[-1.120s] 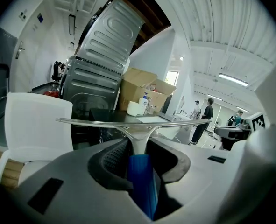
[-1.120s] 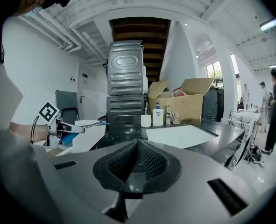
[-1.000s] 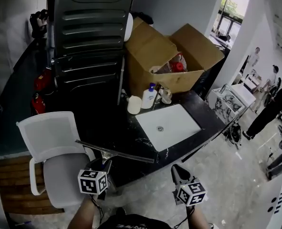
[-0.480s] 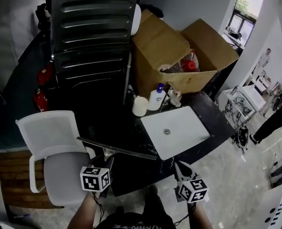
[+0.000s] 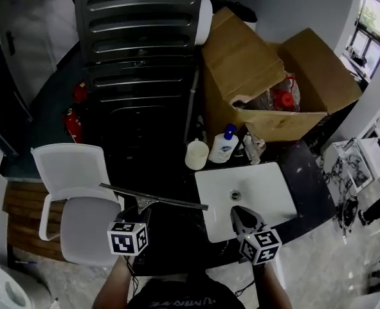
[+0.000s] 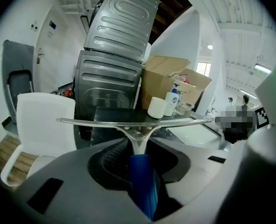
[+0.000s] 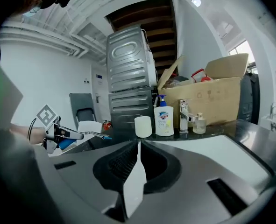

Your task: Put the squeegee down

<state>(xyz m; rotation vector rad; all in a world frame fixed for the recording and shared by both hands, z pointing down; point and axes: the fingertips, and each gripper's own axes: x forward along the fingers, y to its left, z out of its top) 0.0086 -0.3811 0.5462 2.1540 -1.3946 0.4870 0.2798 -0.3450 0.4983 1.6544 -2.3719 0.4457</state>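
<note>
The squeegee [image 5: 152, 199] is a long metal blade bar on a blue handle [image 6: 140, 176]. My left gripper [image 5: 142, 216] is shut on that handle and holds the bar level over the front left part of the black counter [image 5: 173, 176]. In the left gripper view the bar [image 6: 133, 121] runs across the picture just beyond the jaws of the left gripper [image 6: 138, 155]. My right gripper [image 5: 241, 219] is shut and empty, over the front edge of the white sink [image 5: 241, 192]. In the right gripper view the right gripper [image 7: 138, 146] shows its jaws pressed together.
At the back of the counter stand a white cup [image 5: 196, 154], a soap bottle [image 5: 222, 148] and a faucet [image 5: 251, 143]. Behind them are an open cardboard box [image 5: 267, 89] and a tall grey metal machine [image 5: 138, 76]. A white chair [image 5: 74, 192] stands left.
Both grippers have moved in toward the counter; the right one now reaches over the sink's front edge. The squeegee stays in the left gripper, its bar still level.
</note>
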